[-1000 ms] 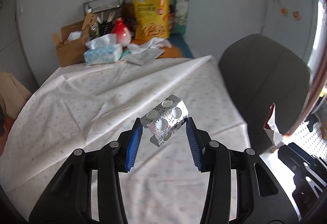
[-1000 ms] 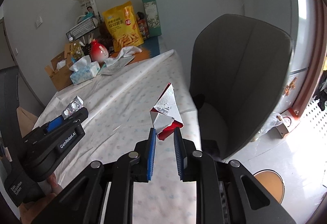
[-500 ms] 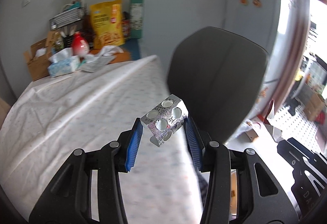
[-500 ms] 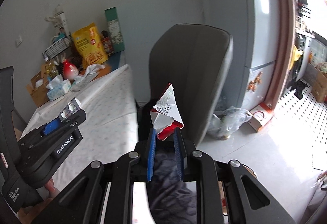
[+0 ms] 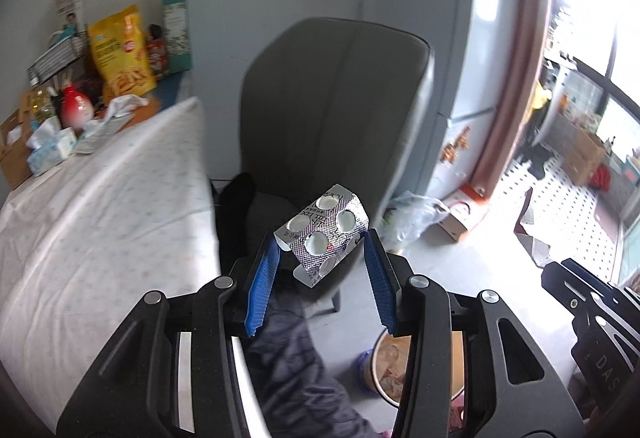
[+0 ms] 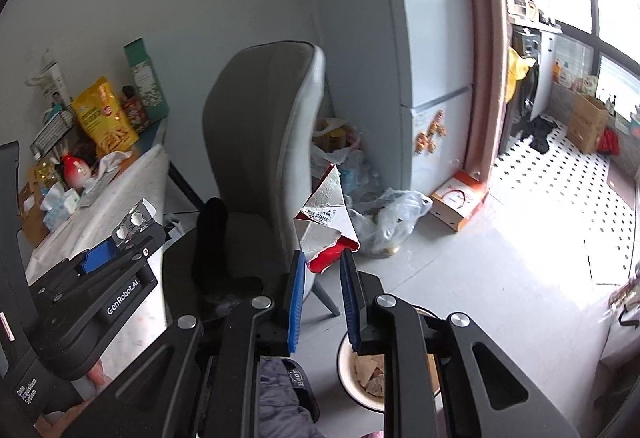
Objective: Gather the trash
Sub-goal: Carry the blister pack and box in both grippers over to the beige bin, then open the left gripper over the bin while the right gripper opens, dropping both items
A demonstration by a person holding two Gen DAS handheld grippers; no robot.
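My left gripper [image 5: 320, 242] is shut on an empty silver blister pack [image 5: 323, 232], pinched between its blue pads [image 5: 262, 278]; the same pack [image 6: 134, 223] shows at the left of the right wrist view. My right gripper [image 6: 322, 256] is shut on a torn red and white paper carton piece [image 6: 326, 222]. Both hang in the air beside the table, in front of a grey chair [image 5: 332, 110]. Below the grippers a round bin [image 6: 370, 374] with paper scraps inside stands on the floor, partly hidden by the gripper bodies; it also shows as a bin [image 5: 390, 370] in the left wrist view.
A table with a white cloth [image 5: 100, 206] lies at left, with a tissue box [image 5: 48, 152], yellow snack bag [image 5: 120, 54] and cartons at its far end. A fridge [image 6: 432, 70], plastic bags [image 6: 388, 218] and a small box [image 6: 458, 200] stand behind the chair. A person's clothed leg [image 5: 304, 370] is below.
Both grippers have swung to the right, away from over the table, toward the chair and floor, each still holding its piece. The floor bin has come into view below them.
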